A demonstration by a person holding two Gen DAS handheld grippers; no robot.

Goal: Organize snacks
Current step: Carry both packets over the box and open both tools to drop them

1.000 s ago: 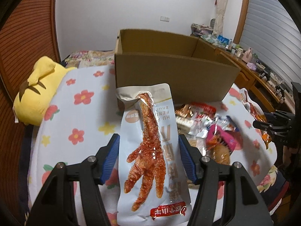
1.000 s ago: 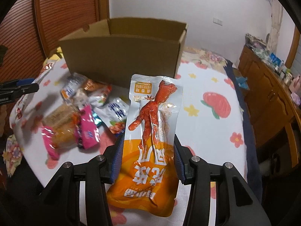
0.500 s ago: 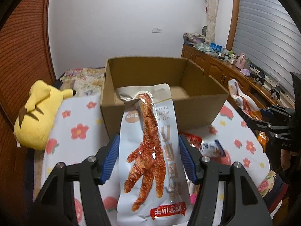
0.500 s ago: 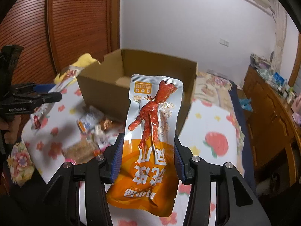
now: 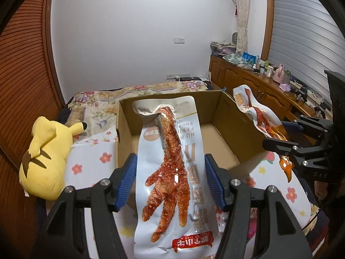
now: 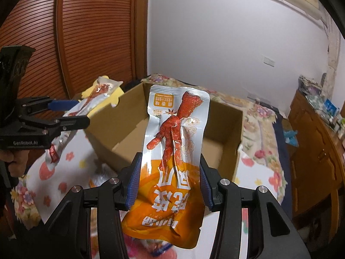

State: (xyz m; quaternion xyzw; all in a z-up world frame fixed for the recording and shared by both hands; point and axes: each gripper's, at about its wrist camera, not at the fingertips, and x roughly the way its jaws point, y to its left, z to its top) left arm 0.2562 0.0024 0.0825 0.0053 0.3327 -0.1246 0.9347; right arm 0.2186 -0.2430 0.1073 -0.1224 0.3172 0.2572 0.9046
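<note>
I am pinching a pale-blue chicken-foot pack (image 5: 170, 172) in the left fingers (image 5: 129, 179), an orange pack (image 6: 170, 168) in the right fingers (image 6: 135, 179), both hanging above the open box (image 5: 228, 129) mid-frame; releasing early risks them catching its rim.
</note>
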